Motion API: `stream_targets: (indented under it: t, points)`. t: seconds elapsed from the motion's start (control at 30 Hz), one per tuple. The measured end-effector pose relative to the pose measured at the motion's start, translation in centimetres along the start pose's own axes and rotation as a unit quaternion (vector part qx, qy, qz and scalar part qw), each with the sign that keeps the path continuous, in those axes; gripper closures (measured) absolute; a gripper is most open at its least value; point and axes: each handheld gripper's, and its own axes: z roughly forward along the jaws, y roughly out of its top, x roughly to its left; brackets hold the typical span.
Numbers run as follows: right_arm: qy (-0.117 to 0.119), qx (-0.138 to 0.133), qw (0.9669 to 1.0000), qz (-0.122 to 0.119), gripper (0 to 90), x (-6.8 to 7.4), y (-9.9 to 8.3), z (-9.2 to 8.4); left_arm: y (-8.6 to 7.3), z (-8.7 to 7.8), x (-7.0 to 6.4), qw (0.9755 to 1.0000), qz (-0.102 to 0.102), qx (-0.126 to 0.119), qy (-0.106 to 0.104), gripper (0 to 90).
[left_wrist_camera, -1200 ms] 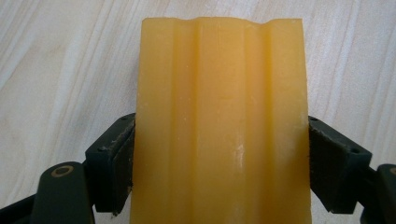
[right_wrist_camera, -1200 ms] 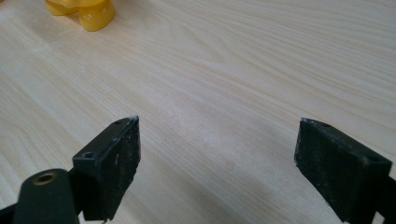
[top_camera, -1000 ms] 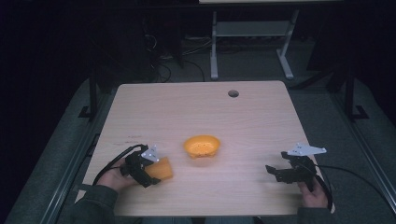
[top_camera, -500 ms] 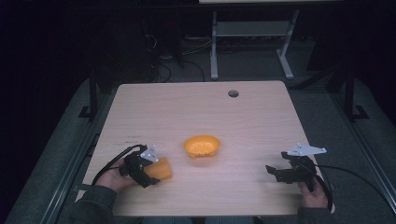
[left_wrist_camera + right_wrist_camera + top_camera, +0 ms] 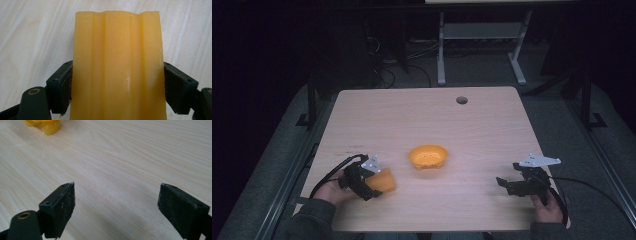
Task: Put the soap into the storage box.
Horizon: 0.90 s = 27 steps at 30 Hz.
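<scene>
Cup (image 5: 117, 67) clamped between left gripper (image 5: 371, 181) jaws, near-left of bowl (image 5: 428, 156); right gripper (image 5: 508, 184) jaws spread, empty, near-right of bowl.

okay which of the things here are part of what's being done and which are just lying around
In use: orange cup, clamped in the left gripper; probably the orange bowl mid-table; right gripper, jaws open.

Lying about: cables and a white stand on the floor behind the table.

Table (image 5: 472, 125) mostly bare (1 bowl (image 5: 427, 156) mid-table).
</scene>
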Motion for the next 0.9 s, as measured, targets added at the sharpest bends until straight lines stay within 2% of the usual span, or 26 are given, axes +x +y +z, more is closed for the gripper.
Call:
stream_targets:
  t: [0.03,0.1,0.23,0.63,0.9]
  points:
    - [0.000,0.001,1.0000,0.002,13.9,0.0,0.0,0.0,0.0,0.0,0.0,1.0000,-0.007,-0.004,-0.004,20.7]
    - [0.000,0.002,1.0000,0.001,13.9,0.0,0.0,0.0,0.0,-0.2,0.0,1.0000,-0.005,-0.008,-0.001,20.7]
    - [0.000,0.001,1.0000,0.000,13.9,0.0,0.0,0.0,0.7,-1.0,-0.1,0.9998,0.011,-0.013,0.006,20.7]
    - [-0.001,-0.004,1.0000,0.002,13.9,-0.1,0.0,-0.1,2.4,-3.2,0.0,0.9988,0.027,-0.036,0.019,20.7]
    - [-0.003,-0.008,0.9999,0.008,14.0,-0.2,0.0,-0.3,4.2,-4.9,0.4,0.9980,0.044,-0.034,0.030,20.7]
